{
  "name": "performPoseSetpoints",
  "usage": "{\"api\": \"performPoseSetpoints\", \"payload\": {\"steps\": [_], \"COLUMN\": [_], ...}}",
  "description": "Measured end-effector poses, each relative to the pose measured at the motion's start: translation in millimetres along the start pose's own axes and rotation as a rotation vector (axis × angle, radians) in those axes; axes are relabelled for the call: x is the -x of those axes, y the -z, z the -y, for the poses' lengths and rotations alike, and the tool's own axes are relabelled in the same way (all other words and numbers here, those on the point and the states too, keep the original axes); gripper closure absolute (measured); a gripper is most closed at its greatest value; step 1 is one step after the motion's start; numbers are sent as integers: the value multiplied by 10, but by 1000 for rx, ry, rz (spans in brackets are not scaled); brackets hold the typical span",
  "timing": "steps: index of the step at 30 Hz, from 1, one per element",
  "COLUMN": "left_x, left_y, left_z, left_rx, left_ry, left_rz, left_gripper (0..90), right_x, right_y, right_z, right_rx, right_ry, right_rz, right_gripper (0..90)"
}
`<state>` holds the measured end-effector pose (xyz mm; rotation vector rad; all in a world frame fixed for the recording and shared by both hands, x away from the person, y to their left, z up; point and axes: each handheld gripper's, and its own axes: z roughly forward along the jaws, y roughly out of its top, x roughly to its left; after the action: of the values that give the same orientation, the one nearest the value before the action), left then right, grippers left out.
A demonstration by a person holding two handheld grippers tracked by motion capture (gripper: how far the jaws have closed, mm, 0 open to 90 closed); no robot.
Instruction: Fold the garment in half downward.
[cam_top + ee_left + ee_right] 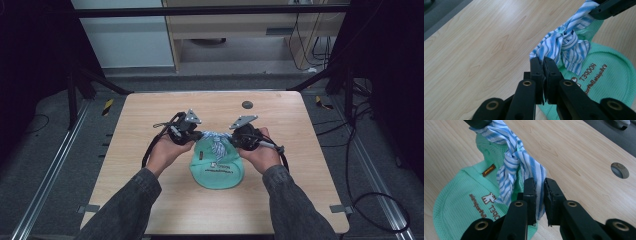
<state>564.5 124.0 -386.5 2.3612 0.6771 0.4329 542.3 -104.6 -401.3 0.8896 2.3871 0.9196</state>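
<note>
Light wooden table (150, 200) carries 1 green cloth bag (217, 172) (printed lettering); grey round plug (247, 104) near far edge.

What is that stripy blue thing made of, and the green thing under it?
The striped tie looks like thin woven cloth, maybe cotton: soft folds, a knot, matte blue and white stripes. The green bag looks like waffle-textured fabric: a tiny grid pattern, a sewn-on label, printed letters. Exact fibres I cannot tell.
</note>
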Motion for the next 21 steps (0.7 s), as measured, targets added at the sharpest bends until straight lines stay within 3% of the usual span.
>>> {"api": "performPoseSetpoints", "payload": {"steps": [21], "left_x": [160], "left_y": [-29], "left_z": [191], "left_rx": [-11], "left_ry": [4], "left_rz": [35], "left_gripper": [872], "right_x": [-90], "right_y": [-16], "right_z": [168], "right_rx": [-16], "right_ry": [5], "right_rz": [-37], "right_gripper": [794]}}
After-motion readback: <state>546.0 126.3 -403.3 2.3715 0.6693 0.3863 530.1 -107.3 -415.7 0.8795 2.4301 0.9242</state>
